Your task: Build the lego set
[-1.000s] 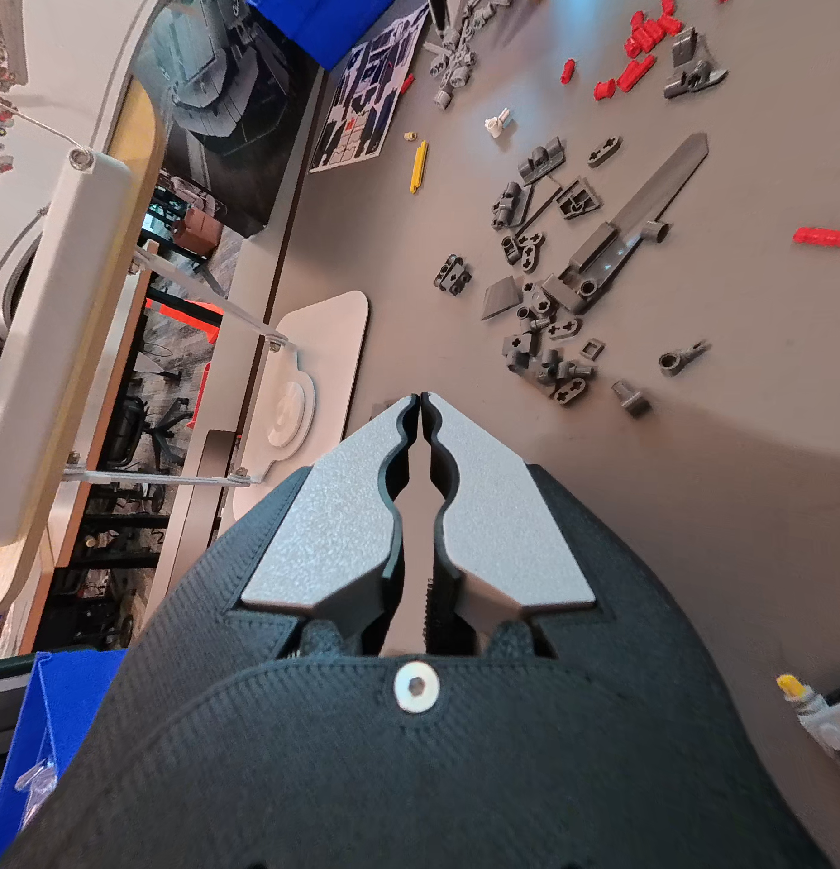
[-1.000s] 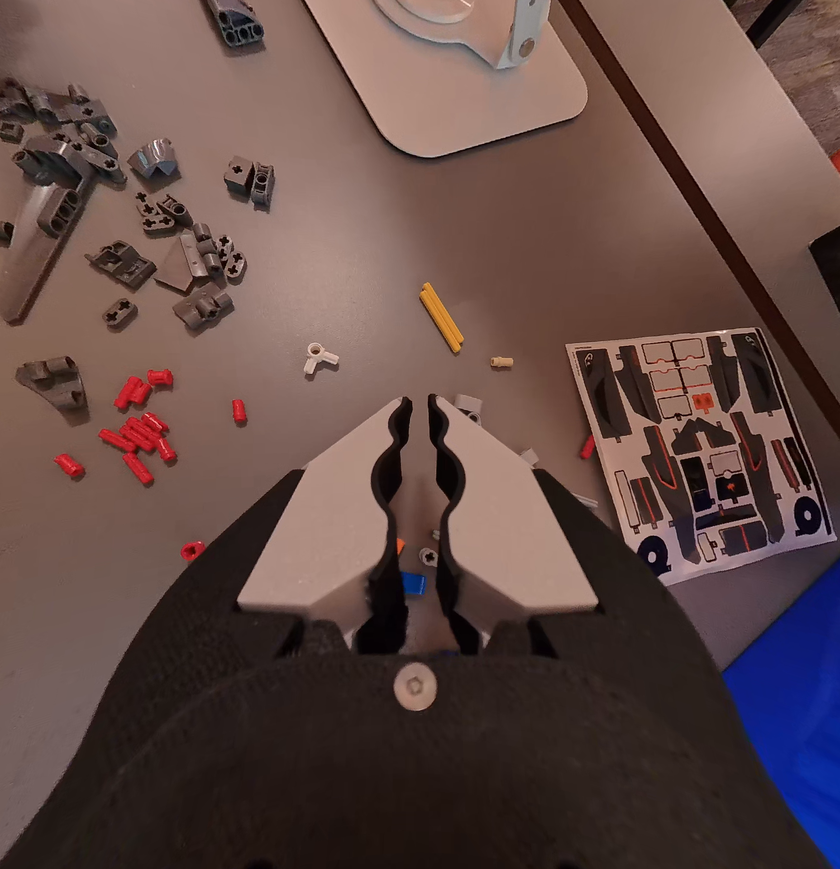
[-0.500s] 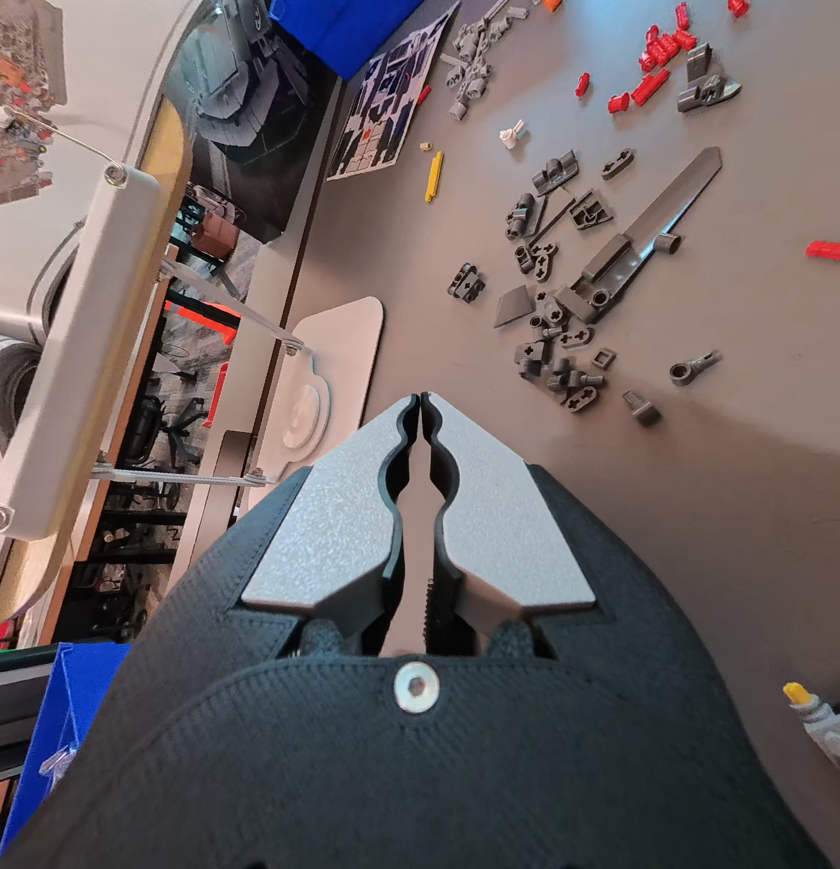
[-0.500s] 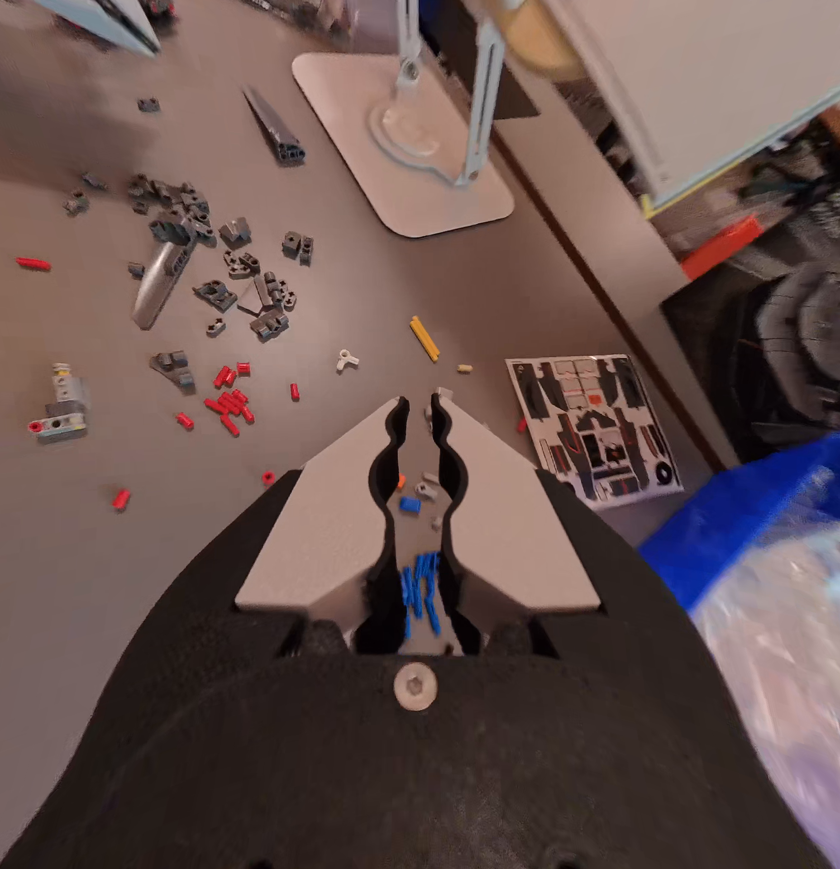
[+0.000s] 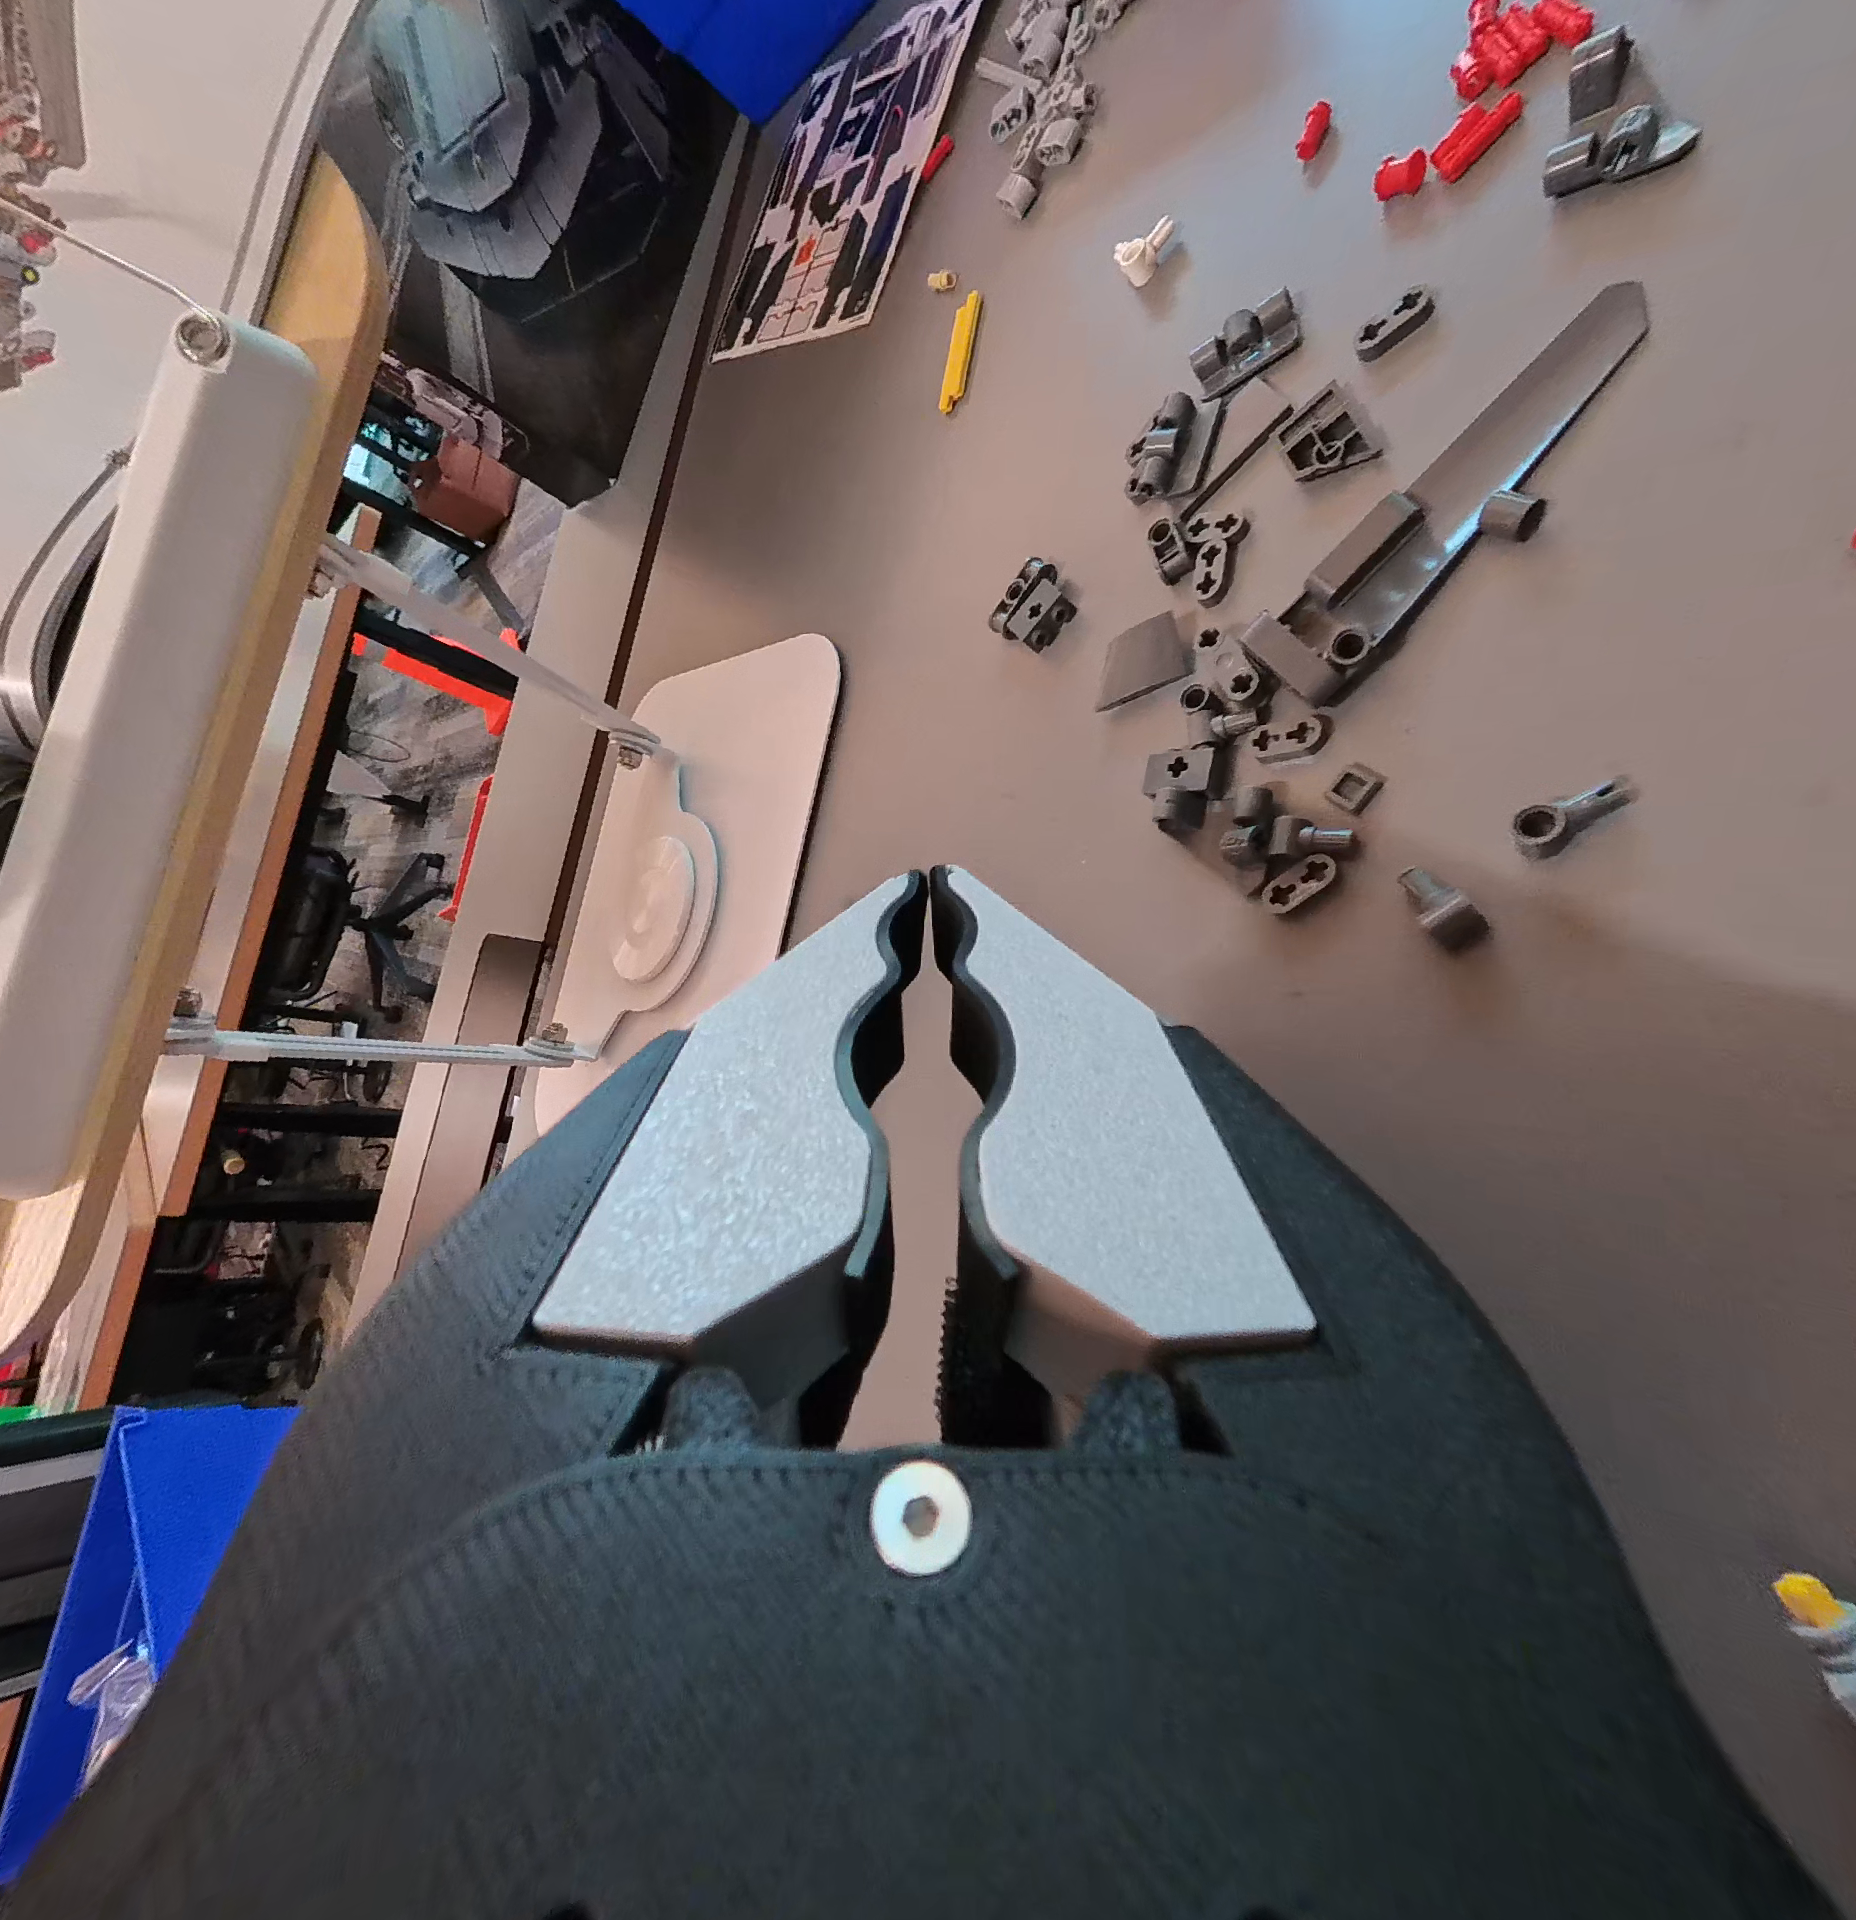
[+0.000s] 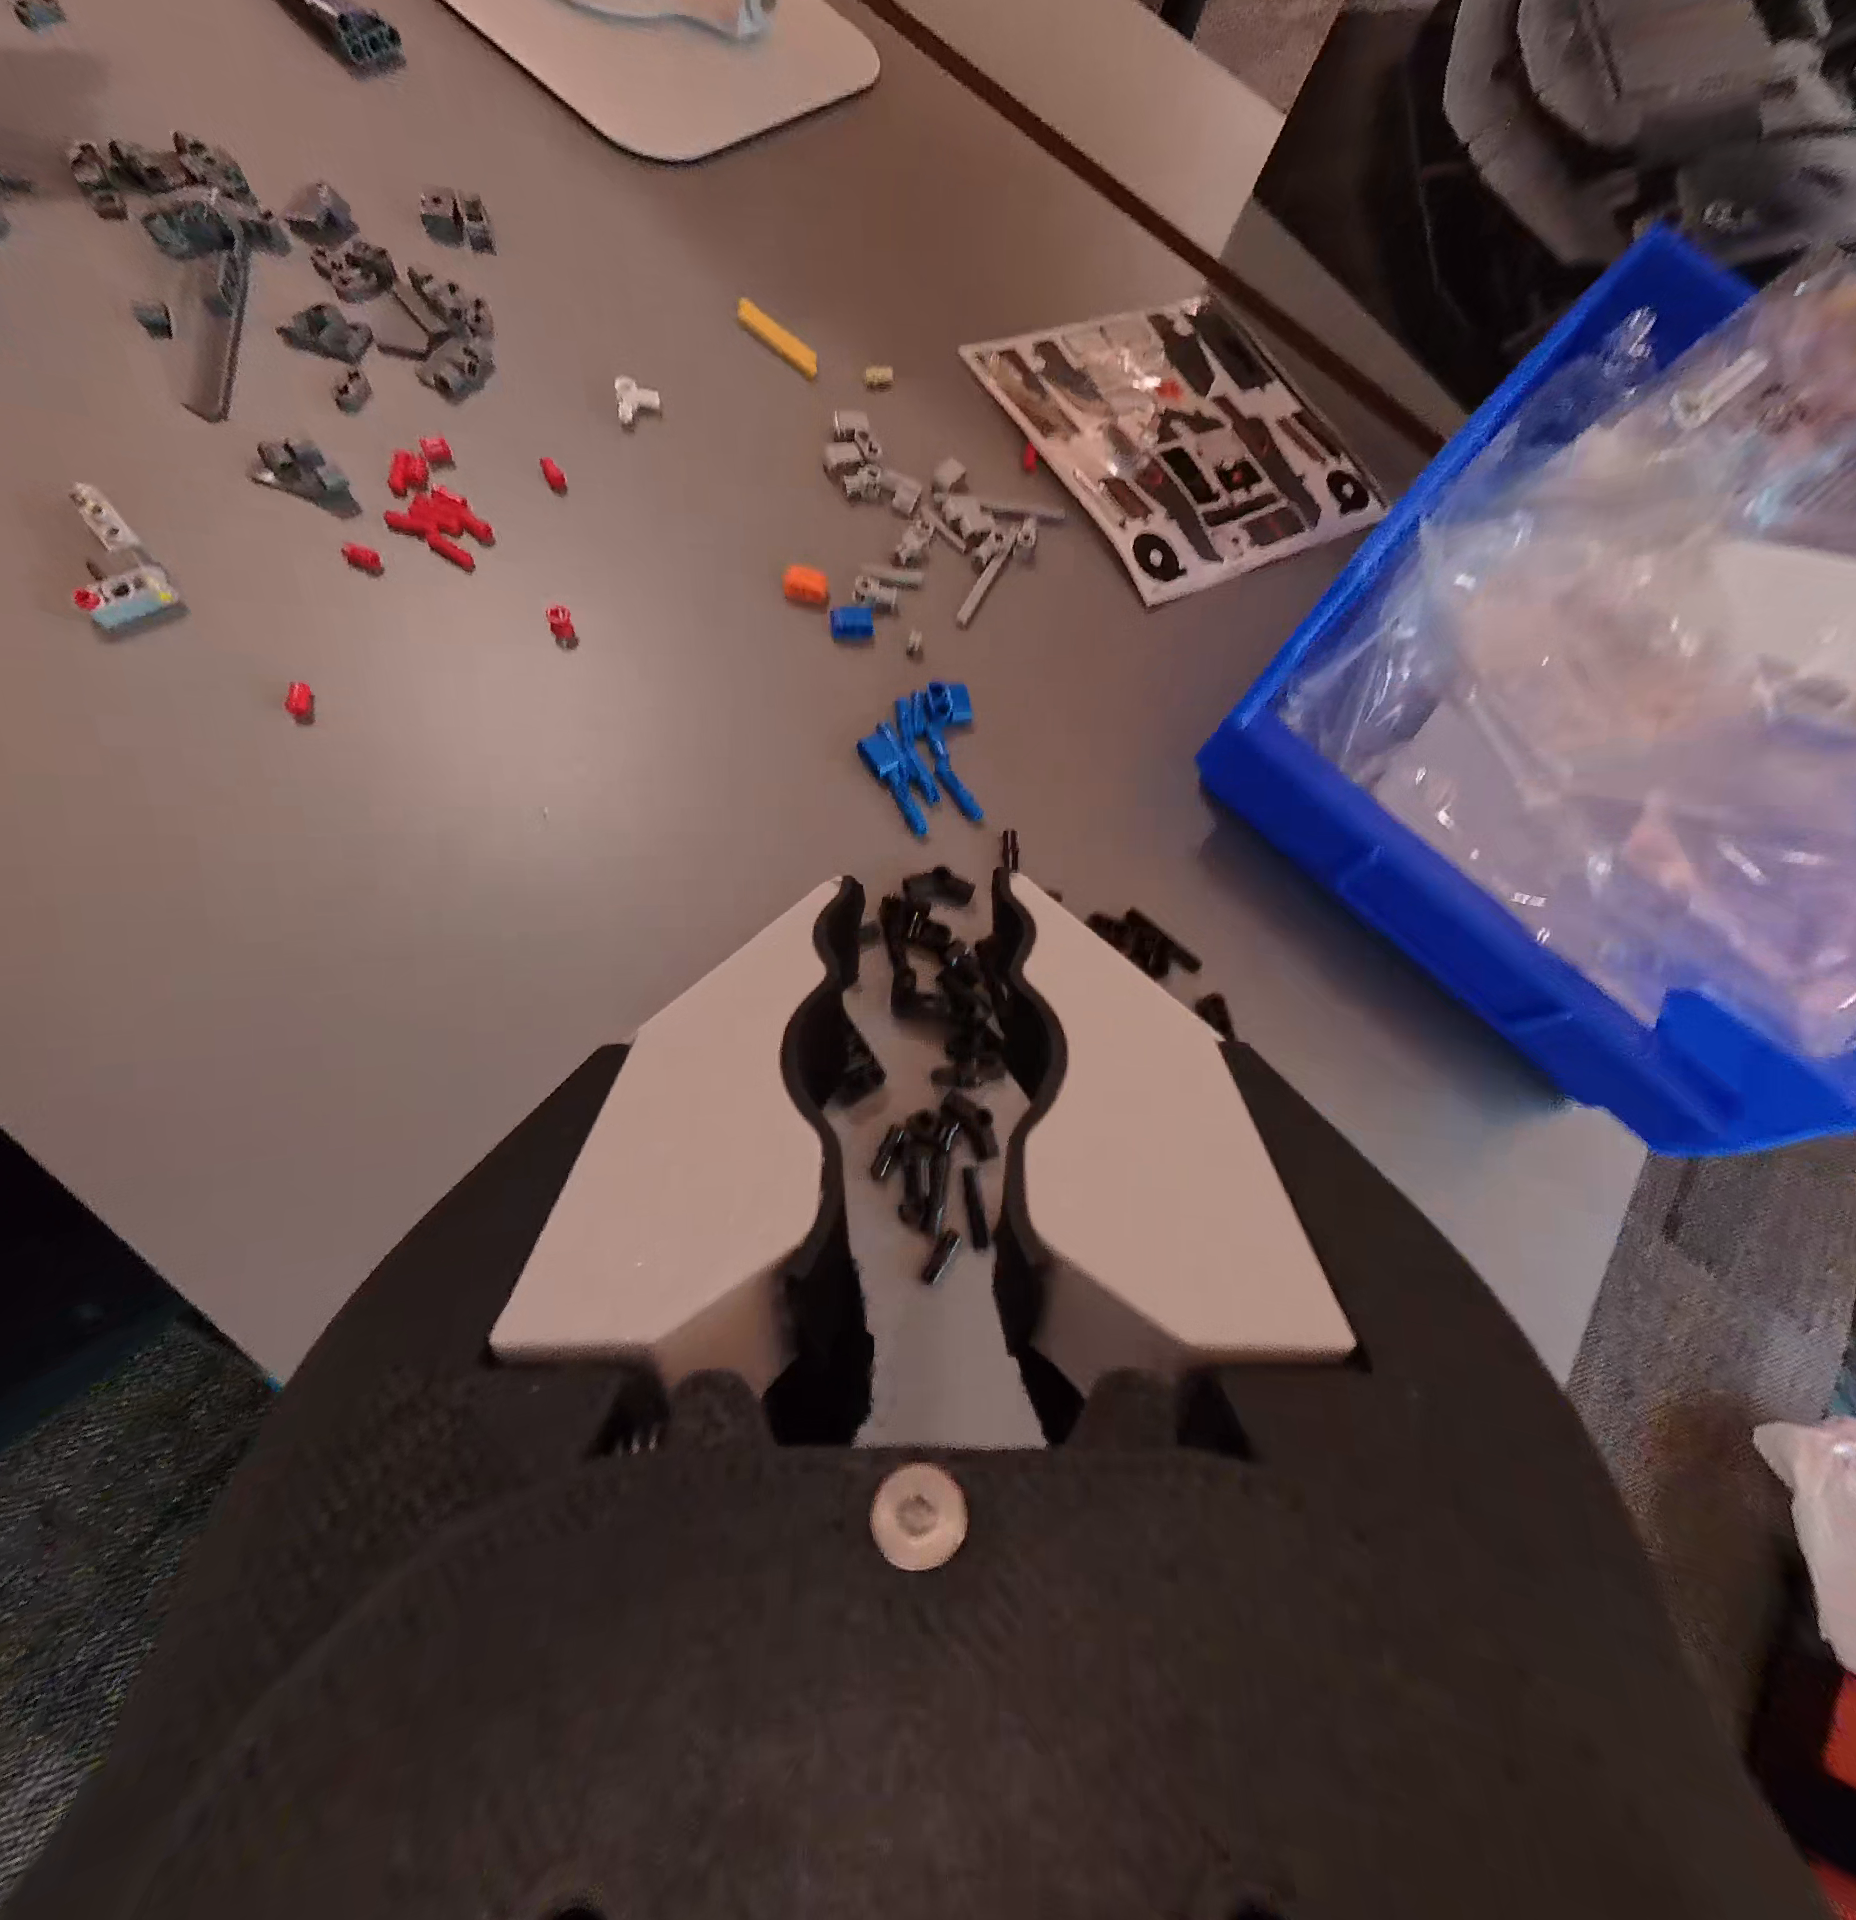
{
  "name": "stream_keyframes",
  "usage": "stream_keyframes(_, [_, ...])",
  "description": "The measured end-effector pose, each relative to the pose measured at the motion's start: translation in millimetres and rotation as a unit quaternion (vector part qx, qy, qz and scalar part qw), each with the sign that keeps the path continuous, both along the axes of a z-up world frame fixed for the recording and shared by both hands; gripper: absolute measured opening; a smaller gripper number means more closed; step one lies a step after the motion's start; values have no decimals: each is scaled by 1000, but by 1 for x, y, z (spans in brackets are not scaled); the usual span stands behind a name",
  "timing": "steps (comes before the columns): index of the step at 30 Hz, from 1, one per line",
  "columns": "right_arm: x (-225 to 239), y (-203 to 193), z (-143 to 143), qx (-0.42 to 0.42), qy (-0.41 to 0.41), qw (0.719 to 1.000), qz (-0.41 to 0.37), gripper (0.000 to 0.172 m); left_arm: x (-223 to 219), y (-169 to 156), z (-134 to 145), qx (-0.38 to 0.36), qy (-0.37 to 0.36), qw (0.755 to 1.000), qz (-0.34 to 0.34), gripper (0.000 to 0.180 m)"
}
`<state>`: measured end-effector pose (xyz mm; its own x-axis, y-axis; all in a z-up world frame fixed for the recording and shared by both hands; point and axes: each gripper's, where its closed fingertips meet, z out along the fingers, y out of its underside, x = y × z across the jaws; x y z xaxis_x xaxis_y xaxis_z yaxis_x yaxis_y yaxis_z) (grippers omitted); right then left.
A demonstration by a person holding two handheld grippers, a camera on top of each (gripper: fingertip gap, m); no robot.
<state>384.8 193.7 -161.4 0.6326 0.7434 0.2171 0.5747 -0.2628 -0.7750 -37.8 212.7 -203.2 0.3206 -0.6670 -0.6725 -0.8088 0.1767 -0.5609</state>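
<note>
Left gripper [image 5: 928, 878], seen in its own wrist view, has its two grey fingertips closed tip to tip with nothing between them, hovering above the bare brown tabletop [image 5: 1526, 1195]. Nearest to it is the scatter of dark grey plastic building pieces [image 5: 1246, 748], ahead and to the right of the tips; a long dark grey blade-shaped panel [image 5: 1475, 478] lies farther off, its long axis running diagonally away to the upper right. A white lamp base plate [image 5: 737, 769] sits just left of the tips

Right gripper [image 6: 926, 888], in its own view, stands partly open and grips nothing. A heap of small black plastic connector pins [image 6: 945, 1039] lies on the table right below and between the fingers, seemingly well under them, not touched by the pads. Ahead of the tips lies a small cluster of blue plastic pins [image 6: 919, 753], and to the right a blue plastic bin [image 6: 1423, 894] filled with clear bags. This gripper is plainly the nearer one to the black pins
</note>
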Motion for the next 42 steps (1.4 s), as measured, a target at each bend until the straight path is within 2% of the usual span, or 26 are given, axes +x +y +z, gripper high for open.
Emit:
stream_keyframes(7, [12, -18, -33, -38, 6, 999, -9, 20, -2, 2, -4, -1, 5, 1000, 5, 0])
stream_keyframes(15, [8, -21, -61, -66, 8, 998, -8, 19, -2, 3, -5, -2, 5, 1000, 7, 0])
stream_keyframes(34, [5, -10, -70, -70, 1, 998, -2, 18, -3, 5, -7, -3, 8, 1000, 8, 0])
stream_keyframes(38, [-9, 6, -67, -58, 8, 998, -4, 23, -1, 5, -7, -4, 9, 1000, 6, 0])
stream_keyframes(42, [-17, 24, -81, -76, -23, 997, -16, 25, -2, 4, -6, -1, 10, 1000, 9, 0])
